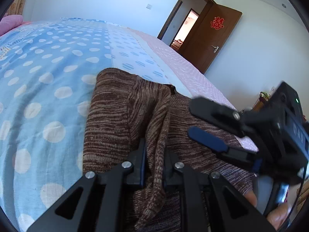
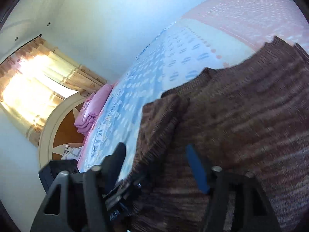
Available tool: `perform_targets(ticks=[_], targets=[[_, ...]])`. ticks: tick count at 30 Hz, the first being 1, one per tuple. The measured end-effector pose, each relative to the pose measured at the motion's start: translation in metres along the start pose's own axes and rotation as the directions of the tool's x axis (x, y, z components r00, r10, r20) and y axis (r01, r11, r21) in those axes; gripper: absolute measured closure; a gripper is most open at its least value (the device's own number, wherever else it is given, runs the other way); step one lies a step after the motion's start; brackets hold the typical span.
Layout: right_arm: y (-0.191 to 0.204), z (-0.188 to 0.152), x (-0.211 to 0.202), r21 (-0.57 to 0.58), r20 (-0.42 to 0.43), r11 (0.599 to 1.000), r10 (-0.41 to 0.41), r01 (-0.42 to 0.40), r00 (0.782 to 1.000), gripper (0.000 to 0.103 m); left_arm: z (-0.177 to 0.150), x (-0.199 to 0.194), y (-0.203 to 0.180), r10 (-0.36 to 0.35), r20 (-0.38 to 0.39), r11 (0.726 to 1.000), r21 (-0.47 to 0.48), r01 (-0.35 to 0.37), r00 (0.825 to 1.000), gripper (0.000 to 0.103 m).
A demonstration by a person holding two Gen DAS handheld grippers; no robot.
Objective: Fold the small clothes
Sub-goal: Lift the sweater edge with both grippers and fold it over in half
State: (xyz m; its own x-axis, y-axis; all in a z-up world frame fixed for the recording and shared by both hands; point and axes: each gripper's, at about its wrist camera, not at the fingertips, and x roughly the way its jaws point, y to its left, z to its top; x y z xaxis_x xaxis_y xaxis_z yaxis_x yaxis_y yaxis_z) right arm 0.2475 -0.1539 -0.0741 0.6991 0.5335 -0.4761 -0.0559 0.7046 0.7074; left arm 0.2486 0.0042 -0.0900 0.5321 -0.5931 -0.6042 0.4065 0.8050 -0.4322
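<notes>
A brown striped knit garment (image 1: pixel 123 116) lies on the blue polka-dot bedsheet (image 1: pixel 42 89). My left gripper (image 1: pixel 154 158) is shut on a raised fold of the knit garment, which runs between its two fingers. My right gripper (image 1: pixel 200 119) shows in the left wrist view at the right, above the garment, with its fingers apart and nothing between them. In the right wrist view the garment (image 2: pixel 241 116) fills the right side, and my right gripper (image 2: pixel 156 152) stands open over its edge. The frame is blurred.
The bed's pink edge strip (image 1: pixel 185 63) runs along the right. A brown door (image 1: pixel 216 36) stands open behind it. A pink folded quilt (image 2: pixel 92 110) lies by the headboard (image 2: pixel 58 131), under a curtained window (image 2: pixel 34 81).
</notes>
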Motion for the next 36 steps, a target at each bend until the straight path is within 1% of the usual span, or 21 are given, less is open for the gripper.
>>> perform_targets(ticks=[3,4,5,6,7,8,11,13,15,19,21,25,28,32,36], targets=[[0.000,0.011,0.026,-0.002,-0.096,1.000,0.022,-0.022,0.995,0.036,0.000,-0.001,0.002,-0.011,0.002,1.000,-0.009,0.011,1.000,0.087],[0.000,0.011,0.037,-0.002,-0.134,1.000,0.016,-0.016,0.991,0.036,0.000,-0.001,0.002,-0.012,0.003,1.000,-0.011,0.012,1.000,0.087],[-0.001,0.013,0.041,-0.009,-0.146,1.000,0.008,-0.009,0.989,0.041,0.000,-0.001,0.002,-0.014,0.004,1.000,-0.012,0.014,1.000,0.087],[0.003,0.011,0.046,-0.035,-0.151,0.999,-0.009,0.004,0.988,0.061,0.000,-0.001,0.002,-0.015,0.005,1.000,-0.012,0.015,1.000,0.087],[0.006,0.009,0.050,-0.065,-0.148,0.998,-0.033,0.023,0.988,0.075,0.000,-0.001,0.002,-0.017,0.005,1.000,-0.013,0.017,1.000,0.087],[0.008,0.009,0.054,-0.090,-0.147,0.994,-0.069,0.057,0.987,0.085,-0.001,-0.001,0.002,-0.019,0.004,1.000,-0.014,0.019,1.000,0.087],[0.005,0.008,0.057,-0.079,-0.142,0.995,-0.076,0.066,0.987,0.089,-0.001,-0.001,0.001,-0.012,0.006,1.000,-0.014,0.012,1.000,0.088],[0.012,0.007,0.054,-0.131,-0.125,0.988,-0.104,0.087,0.987,0.090,-0.001,-0.003,-0.002,-0.001,0.010,1.000,-0.010,0.001,1.000,0.088],[0.016,0.009,0.049,-0.168,-0.115,0.981,-0.114,0.094,0.987,0.090,0.000,-0.005,-0.006,0.006,0.018,1.000,0.000,-0.006,1.000,0.088],[0.021,0.014,0.032,-0.231,-0.101,0.967,-0.131,0.105,0.986,0.091,0.006,-0.006,-0.015,-0.020,0.017,0.999,-0.025,0.021,1.000,0.089],[0.021,0.019,0.022,-0.262,-0.089,0.958,-0.146,0.118,0.985,0.091,0.009,-0.004,-0.028,-0.030,0.012,0.999,-0.012,0.030,0.999,0.089],[0.012,0.031,-0.002,-0.283,-0.071,0.949,-0.163,0.137,0.984,0.091,0.013,0.005,-0.053,-0.043,0.002,0.999,0.019,0.043,0.999,0.089],[0.002,0.042,-0.021,-0.314,-0.053,0.934,-0.195,0.169,0.979,0.091,0.016,0.017,-0.077,-0.050,-0.007,0.998,0.044,0.050,0.999,0.089],[-0.016,0.059,-0.045,-0.344,-0.046,0.914,-0.244,0.214,0.969,0.091,0.018,0.039,-0.110,-0.066,-0.036,0.996,0.060,0.068,0.997,0.089],[-0.045,0.075,-0.067,-0.361,-0.054,0.897,-0.293,0.255,0.955,0.091,0.016,0.063,-0.139,-0.080,-0.064,0.994,0.066,0.084,0.995,0.089]])
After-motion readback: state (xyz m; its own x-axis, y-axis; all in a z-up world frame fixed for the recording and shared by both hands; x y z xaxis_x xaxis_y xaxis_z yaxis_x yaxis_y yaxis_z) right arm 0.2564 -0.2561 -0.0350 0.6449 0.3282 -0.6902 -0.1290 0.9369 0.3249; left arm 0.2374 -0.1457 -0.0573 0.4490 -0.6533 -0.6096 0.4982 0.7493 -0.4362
